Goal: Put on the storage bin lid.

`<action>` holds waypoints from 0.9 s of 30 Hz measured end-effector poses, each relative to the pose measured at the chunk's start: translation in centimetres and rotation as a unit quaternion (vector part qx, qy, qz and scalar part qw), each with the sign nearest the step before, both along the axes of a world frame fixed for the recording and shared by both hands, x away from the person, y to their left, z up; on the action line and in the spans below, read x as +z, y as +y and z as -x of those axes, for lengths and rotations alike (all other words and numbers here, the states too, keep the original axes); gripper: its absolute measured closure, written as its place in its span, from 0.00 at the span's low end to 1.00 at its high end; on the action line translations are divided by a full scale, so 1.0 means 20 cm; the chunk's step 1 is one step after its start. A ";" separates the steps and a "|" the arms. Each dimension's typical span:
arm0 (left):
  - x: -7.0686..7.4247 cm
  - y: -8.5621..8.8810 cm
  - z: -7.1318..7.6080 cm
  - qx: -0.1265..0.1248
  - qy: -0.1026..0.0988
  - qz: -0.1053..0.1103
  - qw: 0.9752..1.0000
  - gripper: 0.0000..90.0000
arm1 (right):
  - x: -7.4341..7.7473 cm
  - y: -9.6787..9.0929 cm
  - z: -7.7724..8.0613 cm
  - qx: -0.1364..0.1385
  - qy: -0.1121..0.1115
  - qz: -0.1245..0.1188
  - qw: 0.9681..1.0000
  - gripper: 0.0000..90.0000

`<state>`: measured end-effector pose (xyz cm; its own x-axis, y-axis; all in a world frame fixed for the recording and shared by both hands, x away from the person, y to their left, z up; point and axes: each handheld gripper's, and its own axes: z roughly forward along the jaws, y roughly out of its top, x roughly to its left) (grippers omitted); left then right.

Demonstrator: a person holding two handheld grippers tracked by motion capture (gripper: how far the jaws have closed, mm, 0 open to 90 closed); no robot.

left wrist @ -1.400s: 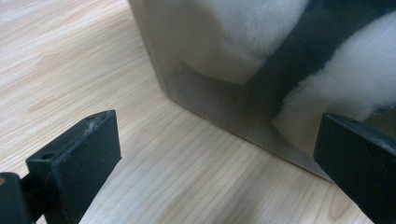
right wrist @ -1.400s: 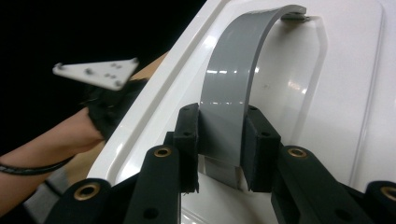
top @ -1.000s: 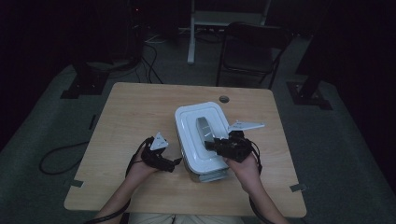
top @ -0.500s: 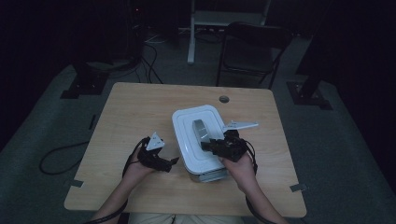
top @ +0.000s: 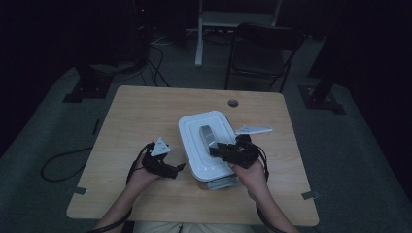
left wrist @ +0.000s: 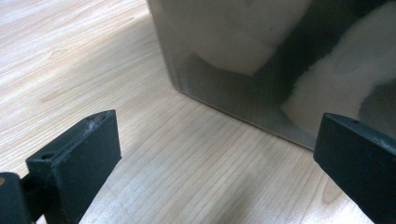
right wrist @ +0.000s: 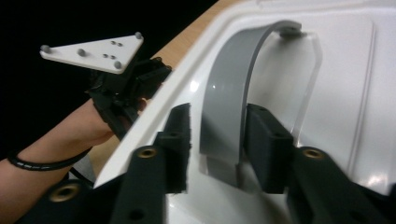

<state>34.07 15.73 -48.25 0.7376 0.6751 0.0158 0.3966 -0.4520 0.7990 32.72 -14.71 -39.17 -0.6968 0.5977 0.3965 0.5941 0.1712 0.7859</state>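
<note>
Over the lid's grey handle point(right wrist: 229, 93), the right tool point(right wrist: 217, 140) has just been opening, straddling it loosely.

On the desk point(top: 145, 116) we see a lidded box point(top: 192, 145) near the middle, toward the person's edge. Its handle point(top: 208, 136) sits on the lid, between the jaws of the right tongs point(top: 217, 149). The left tongs point(top: 179, 167) lie just left of the box. A chair point(top: 262, 53) stands behind the desk.

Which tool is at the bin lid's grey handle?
The right tool: its jaws straddle the grey handle on the white lid, having just been opening. The left tool stands open beside the bin's side wall, nothing between its jaws.
</note>
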 end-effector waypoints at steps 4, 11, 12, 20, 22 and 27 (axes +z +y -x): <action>0.01 0.00 0.00 0.001 0.000 0.003 1.000 0.02 | 0.04 -0.03 0.03 -0.008 -0.015 -0.006 1.000 0.58; 0.03 0.01 -0.01 0.002 -0.004 0.006 1.000 0.02 | 0.09 -0.12 0.03 -0.042 -0.041 0.002 0.998 0.56; 0.03 0.01 -0.02 0.003 -0.003 0.006 1.000 0.02 | 0.09 -0.12 0.02 -0.046 -0.041 0.005 0.998 0.56; 0.05 -0.01 -0.02 0.002 -0.004 0.004 1.000 0.02 | 0.07 -0.04 0.00 -0.033 -0.040 0.028 0.998 0.49; 0.07 0.01 -0.02 0.006 -0.002 0.005 1.000 0.02 | 0.06 -0.03 0.00 -0.030 -0.036 0.029 0.998 0.49; 0.17 0.08 -0.04 0.028 -0.013 0.018 0.999 0.02 | 0.09 -0.07 0.00 -0.047 -0.054 0.045 0.996 0.46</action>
